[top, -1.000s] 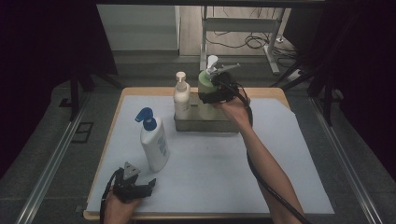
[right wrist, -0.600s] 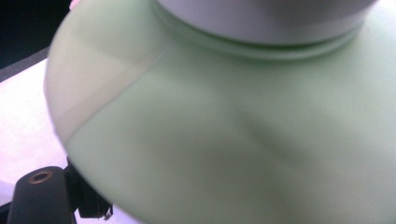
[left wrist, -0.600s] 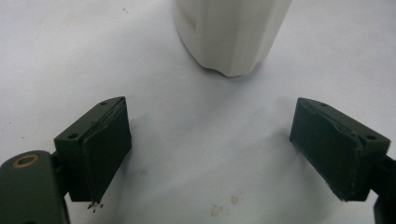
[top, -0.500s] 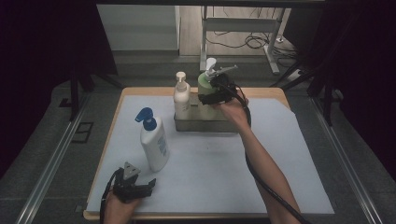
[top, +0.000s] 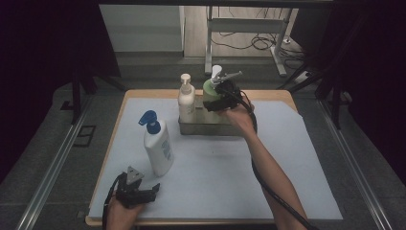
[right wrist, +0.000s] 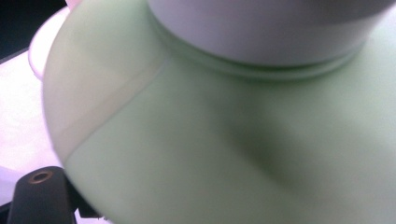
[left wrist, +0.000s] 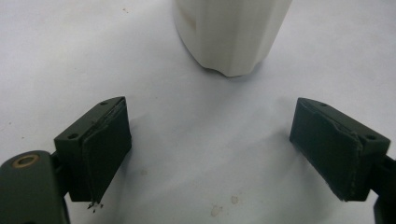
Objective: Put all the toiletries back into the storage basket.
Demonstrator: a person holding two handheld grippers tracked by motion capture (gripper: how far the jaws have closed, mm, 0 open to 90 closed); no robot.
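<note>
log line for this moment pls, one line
right gripper: at green bottle in metal tray | left gripper: open, empty | blue-pump bottle: upright

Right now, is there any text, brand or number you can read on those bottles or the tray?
None readable.
Blue-pump white bottle: bluish label patch, too small and blurred.
Cream pump bottle: no legible print.
Green bottle: bare surface up close, no text.
Metal tray: no marking seen.

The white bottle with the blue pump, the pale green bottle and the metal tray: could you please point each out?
White plastic bottle with blue pump [top: 159, 149], high view, mid body.
Pale green plastic bottle [right wrist: 224, 154], right gripper view, shoulder.
Rectangular metal tray [top: 210, 129], high view, front wall.
</note>
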